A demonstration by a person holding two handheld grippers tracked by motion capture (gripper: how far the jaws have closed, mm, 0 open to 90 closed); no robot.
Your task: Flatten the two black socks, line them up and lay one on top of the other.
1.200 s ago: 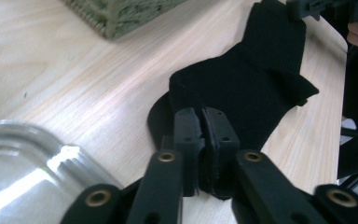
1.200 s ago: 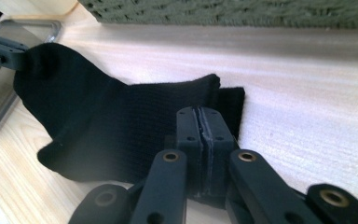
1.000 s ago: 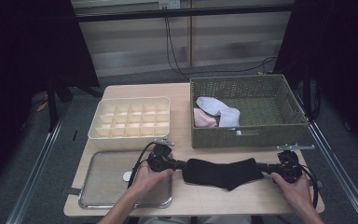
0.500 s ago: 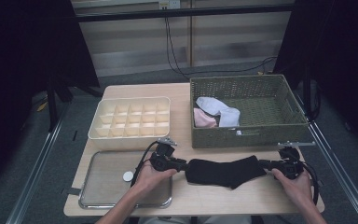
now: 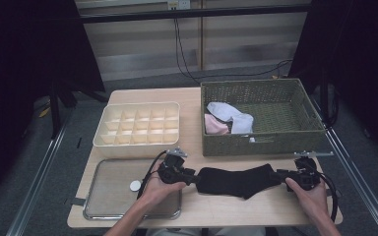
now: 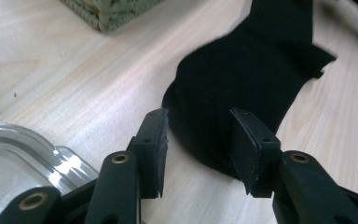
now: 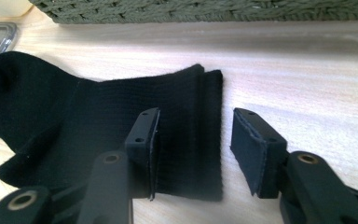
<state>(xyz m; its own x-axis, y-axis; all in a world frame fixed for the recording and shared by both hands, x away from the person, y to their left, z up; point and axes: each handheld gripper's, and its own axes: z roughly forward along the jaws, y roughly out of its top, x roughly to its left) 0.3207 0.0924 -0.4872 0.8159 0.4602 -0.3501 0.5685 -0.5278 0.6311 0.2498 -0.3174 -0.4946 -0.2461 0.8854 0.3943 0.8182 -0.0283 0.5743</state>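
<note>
This looks like a lab or recording studio, not a home. A small wooden table [image 5: 226, 209] stands alone on grey carpet, with dark curtains [image 5: 24, 73] hanging to both sides of it and a pale panelled wall [image 5: 142, 54] behind it, where cables [image 5: 182, 49] run down from a socket [image 5: 175, 5]. Metal rails [image 5: 39, 191] lie on the floor left and right of the table, and a black bar [image 5: 192, 12] crosses above its far edge.
</note>
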